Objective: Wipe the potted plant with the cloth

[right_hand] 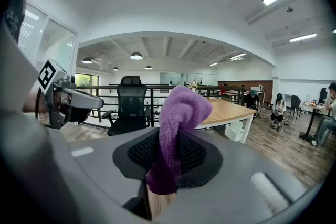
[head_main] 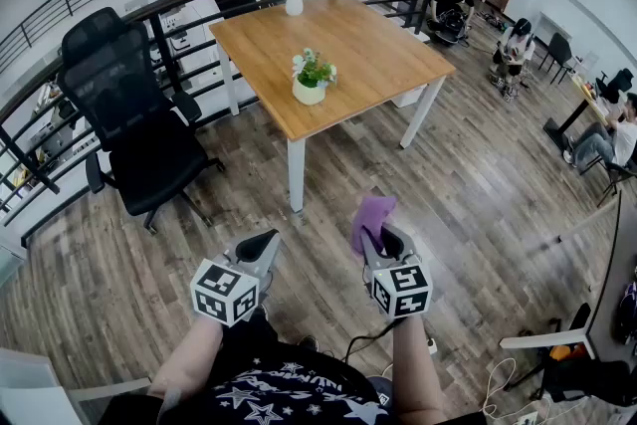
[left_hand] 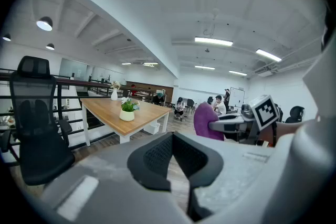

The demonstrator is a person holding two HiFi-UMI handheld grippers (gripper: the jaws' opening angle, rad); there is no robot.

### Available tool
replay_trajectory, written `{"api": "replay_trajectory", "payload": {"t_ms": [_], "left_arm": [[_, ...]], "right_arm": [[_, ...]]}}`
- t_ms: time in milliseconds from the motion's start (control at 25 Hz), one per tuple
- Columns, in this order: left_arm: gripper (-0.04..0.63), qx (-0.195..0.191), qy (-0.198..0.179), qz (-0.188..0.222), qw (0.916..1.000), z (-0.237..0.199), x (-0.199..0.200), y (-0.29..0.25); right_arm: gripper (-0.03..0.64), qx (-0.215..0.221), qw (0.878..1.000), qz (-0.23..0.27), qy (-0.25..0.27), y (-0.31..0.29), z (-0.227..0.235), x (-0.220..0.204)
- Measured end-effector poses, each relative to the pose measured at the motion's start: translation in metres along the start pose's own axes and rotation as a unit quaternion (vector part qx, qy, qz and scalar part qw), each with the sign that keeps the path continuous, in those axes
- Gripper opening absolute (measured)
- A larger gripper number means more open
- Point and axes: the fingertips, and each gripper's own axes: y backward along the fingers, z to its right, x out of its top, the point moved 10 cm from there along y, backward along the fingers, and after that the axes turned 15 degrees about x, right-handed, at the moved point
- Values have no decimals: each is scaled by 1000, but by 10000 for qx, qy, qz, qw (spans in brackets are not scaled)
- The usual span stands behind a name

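One wooden table (head_main: 368, 50) sits well ahead of my fingertips, and one black office chair (head_main: 134, 129) is off to the left of the left ones. Two grippers: the left gripper (head_main: 266, 240) has its fingers pressed together on nothing, and the right gripper (head_main: 386, 236) pinches the one purple cloth (head_main: 372, 212), which flops up past its tips. There are two containers on the table. A white pot (head_main: 309, 95) holds the potted plant (head_main: 315, 70), straight ahead of the fingers. Beyond it, a white vase (head_main: 294, 3) holds pale flowers.
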Motion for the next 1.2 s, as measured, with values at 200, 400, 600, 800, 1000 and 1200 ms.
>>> {"api": "replay_trajectory", "payload": {"t_ms": [200, 400, 600, 800, 1000, 1200], "left_arm": [[0, -150, -79, -1, 9999, 5, -1, -2], [0, -222, -79, -62, 9997, 11, -5, -4], [0, -261, -101, -93, 9996, 12, -10, 2], [0, -172, 29, -93, 9998, 7, -12, 8], [0, -90, 9, -62, 9999, -1, -16, 14], [0, -124, 169, -216, 9995, -12, -28, -1]], "right_arm": [[87, -51, 10000, 38, -14, 3, 3, 0], [87, -53, 9999, -3, -112, 8, 2, -8], [87, -44, 9999, 29, -135, 11, -1, -10], [87, 9, 9999, -26, -101, 11, -6, -13], [89, 85, 9999, -65, -93, 6, -8, -18], [91, 61, 9996, -195, -185, -8, 4, -25]]}}
